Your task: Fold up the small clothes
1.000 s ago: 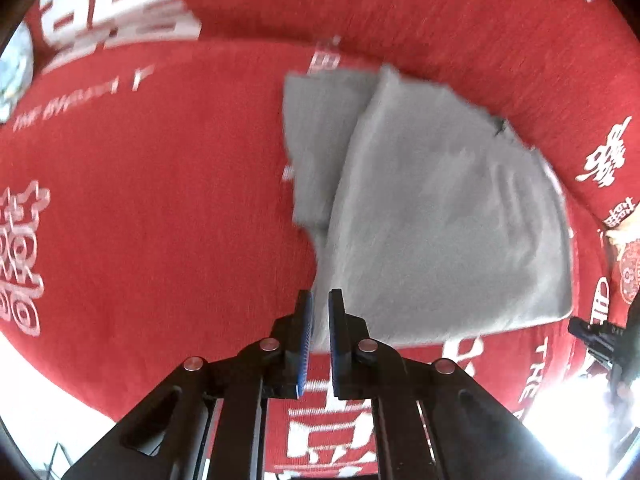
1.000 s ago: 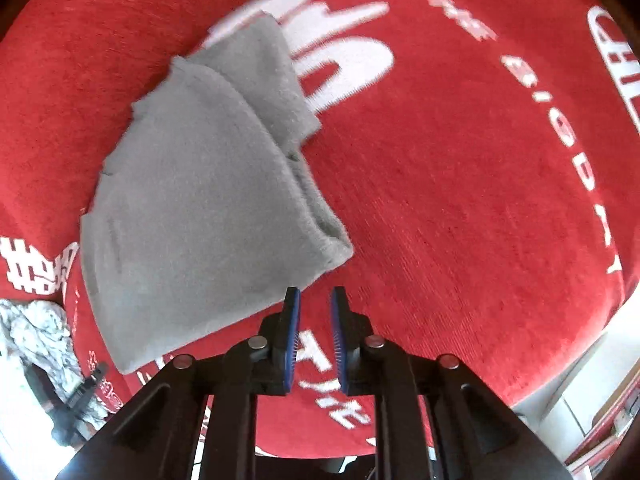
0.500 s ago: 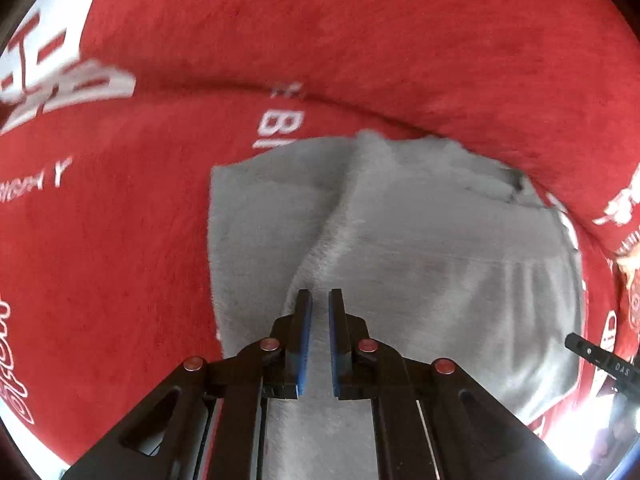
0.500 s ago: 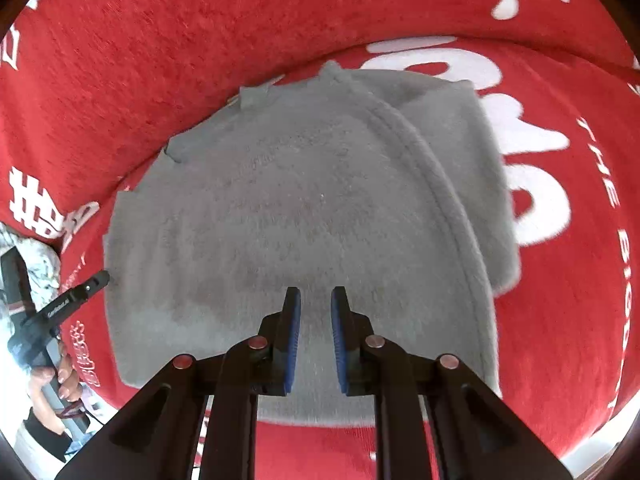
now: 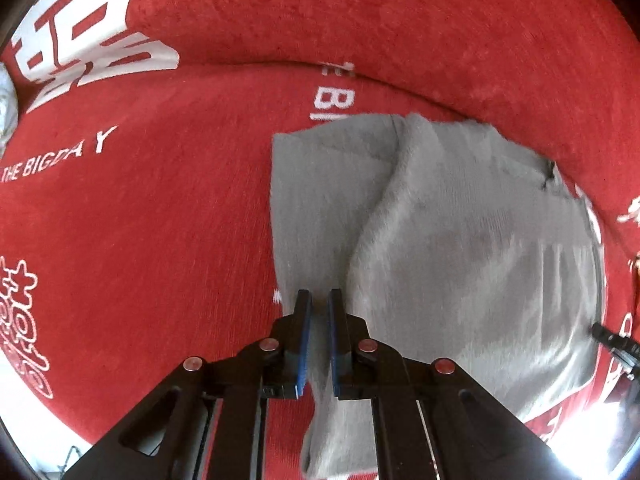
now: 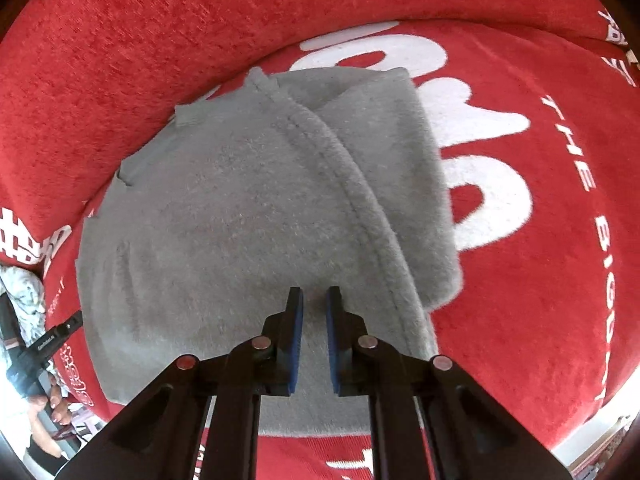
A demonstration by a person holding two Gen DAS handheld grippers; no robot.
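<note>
A small grey fleece garment (image 5: 460, 240) lies partly folded on a red cloth with white lettering (image 5: 140, 220). One layer is folded over another, with a stitched seam running across it (image 6: 360, 208). My left gripper (image 5: 319, 300) hovers over the garment's left part near the fold line, jaws nearly closed with a narrow gap, holding nothing. My right gripper (image 6: 314, 298) hovers over the middle of the garment (image 6: 240, 220) just left of the seam, jaws also nearly closed and empty.
The red cloth (image 6: 540, 300) covers a cushioned surface with a raised back. The tip of the other gripper shows at the right edge of the left wrist view (image 5: 612, 340) and at the left edge of the right wrist view (image 6: 52, 340). A patterned cloth (image 6: 20, 300) lies at far left.
Both grippers moved in from the garment's edges to over the garment. The left gripper then shifted so that more red cloth shows on its left. Jaws stayed nearly closed throughout.
</note>
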